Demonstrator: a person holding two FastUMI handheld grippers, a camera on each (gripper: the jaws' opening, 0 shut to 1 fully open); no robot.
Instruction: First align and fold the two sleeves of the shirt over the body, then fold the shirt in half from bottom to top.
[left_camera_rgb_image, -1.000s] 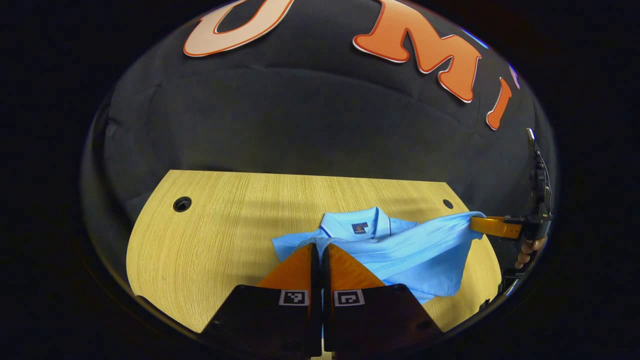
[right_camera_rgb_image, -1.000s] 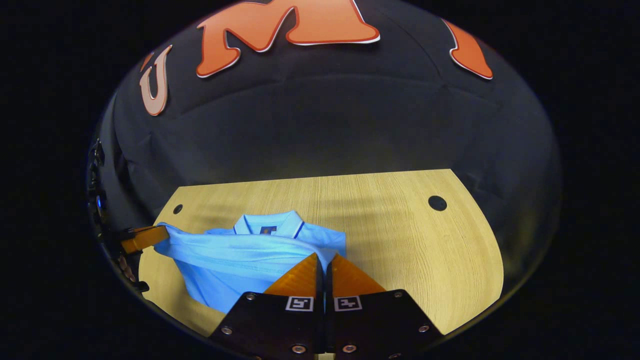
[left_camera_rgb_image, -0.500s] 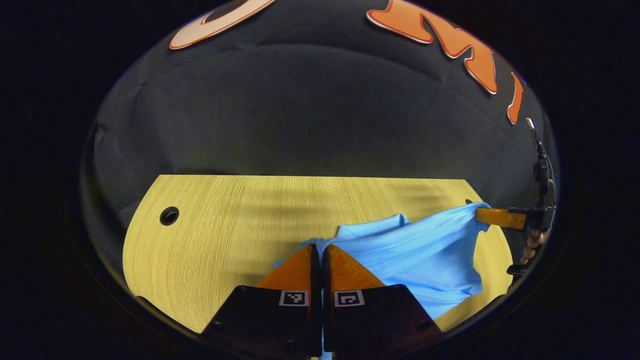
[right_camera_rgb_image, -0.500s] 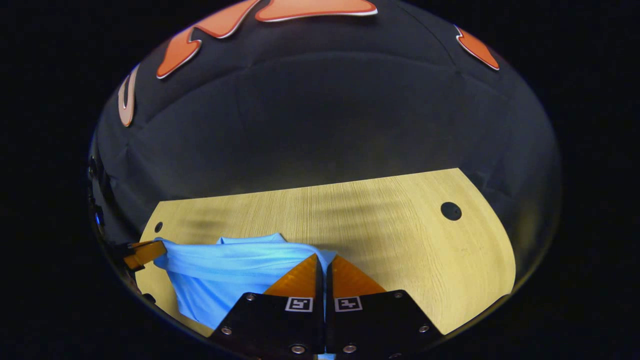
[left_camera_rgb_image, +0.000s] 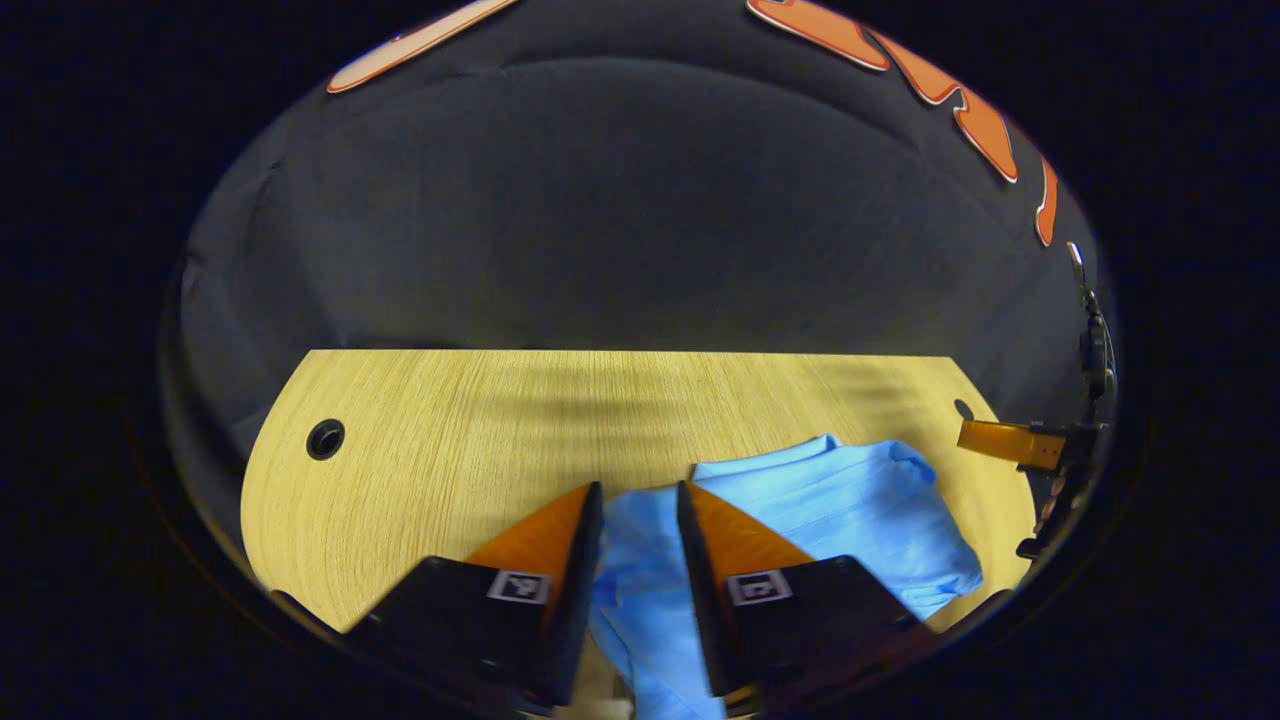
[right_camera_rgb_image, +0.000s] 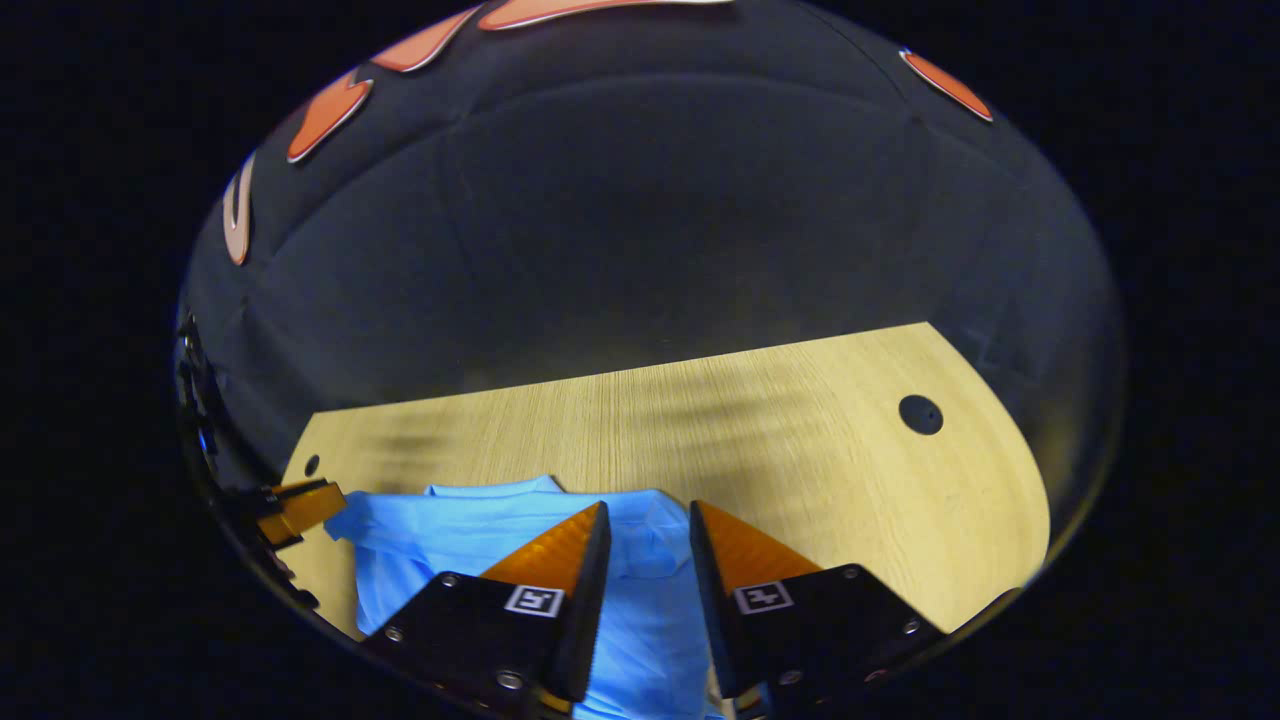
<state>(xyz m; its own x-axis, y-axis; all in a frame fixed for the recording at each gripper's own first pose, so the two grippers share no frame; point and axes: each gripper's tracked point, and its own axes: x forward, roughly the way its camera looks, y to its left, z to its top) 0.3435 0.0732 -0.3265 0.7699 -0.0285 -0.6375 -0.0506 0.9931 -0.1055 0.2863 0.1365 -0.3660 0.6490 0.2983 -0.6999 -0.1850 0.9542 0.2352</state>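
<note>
Shirt (left_camera_rgb_image: 840, 500): light blue, lying doubled over on the wooden table (left_camera_rgb_image: 450, 440), toward its near edge; by its compact outline the bottom-to-top fold looks laid, which would explain both tools letting go. Left gripper (left_camera_rgb_image: 640, 500): fingers parted, cloth showing in the gap, nothing pinched; whether the tips brush the fabric is unclear. Right gripper (right_camera_rgb_image: 645, 520): likewise spread apart over the shirt (right_camera_rgb_image: 470, 520), released; seen from the left gripper view at the table's far right (left_camera_rgb_image: 1000, 440), clear of the cloth.

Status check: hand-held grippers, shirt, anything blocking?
Left hand-held gripper open, right hand-held gripper open. Shirt lying folded on the table, nothing gripping it. No obstruction seen.
</note>
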